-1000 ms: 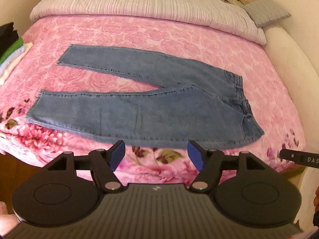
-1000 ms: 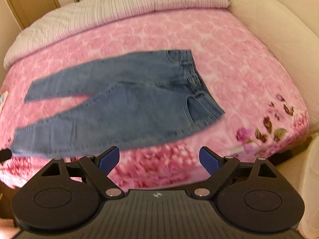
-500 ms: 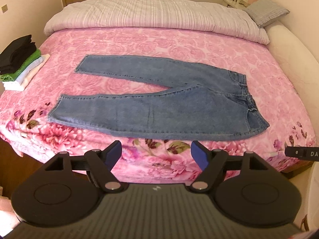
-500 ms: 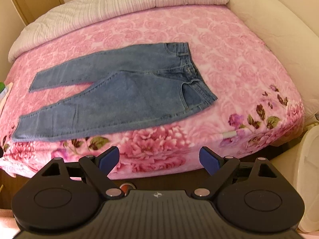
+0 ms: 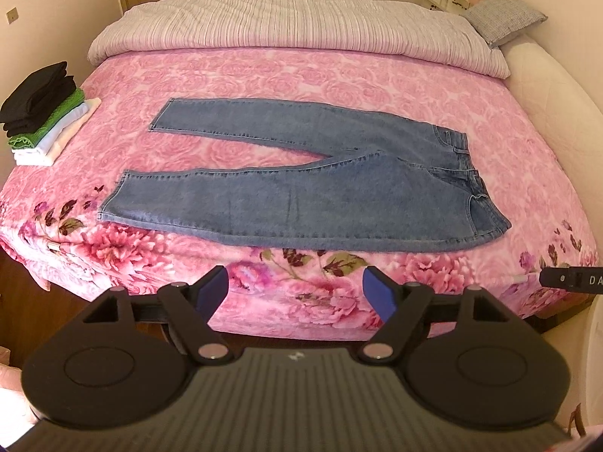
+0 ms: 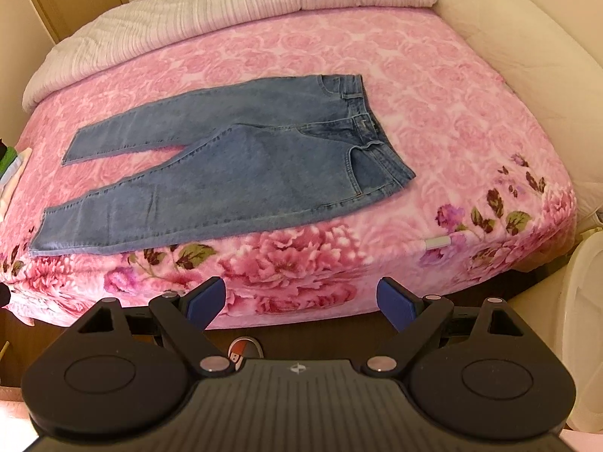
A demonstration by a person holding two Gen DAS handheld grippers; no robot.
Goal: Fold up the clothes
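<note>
Left gripper point(image 5: 296, 292) is hovering off the near edge of the bed point(image 5: 535, 86), jaws spread wide, gripping nothing and touching nothing; right gripper point(image 6: 301, 301) is doing the same, fingers wide apart and empty, hanging below the mattress edge. Jeans point(image 5: 301, 188) are lying flat and fully unfolded on the pink floral blanket point(image 5: 301, 71), waistband toward the right, both legs splayed out to the left in a V, near leg running close to the blanket's front edge. A stack of folded clothes point(image 5: 41, 113) is sitting at the far left of the bed (looks like finished pieces, so part of the job seems done). For this pair, folding is not begun: no crease, no leg laid over the other. Likely remaining: bringing one leg onto the other, then folding lengthwise and stacking. A striped duvet point(image 5: 294, 22) is bunched at the head of the bed
</note>
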